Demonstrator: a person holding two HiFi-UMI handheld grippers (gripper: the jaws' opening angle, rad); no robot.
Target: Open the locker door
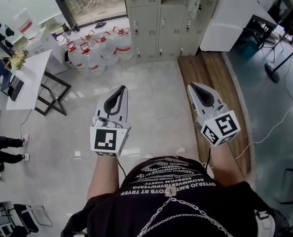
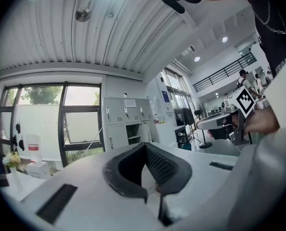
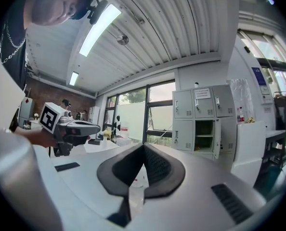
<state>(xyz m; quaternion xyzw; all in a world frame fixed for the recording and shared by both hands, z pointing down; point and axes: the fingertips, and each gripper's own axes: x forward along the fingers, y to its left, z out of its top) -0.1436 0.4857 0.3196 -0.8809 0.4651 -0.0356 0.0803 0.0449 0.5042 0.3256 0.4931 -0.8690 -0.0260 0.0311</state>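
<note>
Left gripper (image 1: 121, 90): your claw pressed together, tips meeting, nothing between.
Right gripper (image 1: 193, 88): same, pinched closed on nothing.
You hold both level over pale floor (image 1: 151, 98), side by side but apart, noses toward 12 o'clock.
Locker bank (image 1: 159, 21): at 12 o'clock against far wall, well apart from both claws.
One compartment (image 3: 203, 135) stands open in right gripper view, its door swung out on right.
Water jugs (image 1: 101, 49): at 11 o'clock, just beside lockers.
</note>
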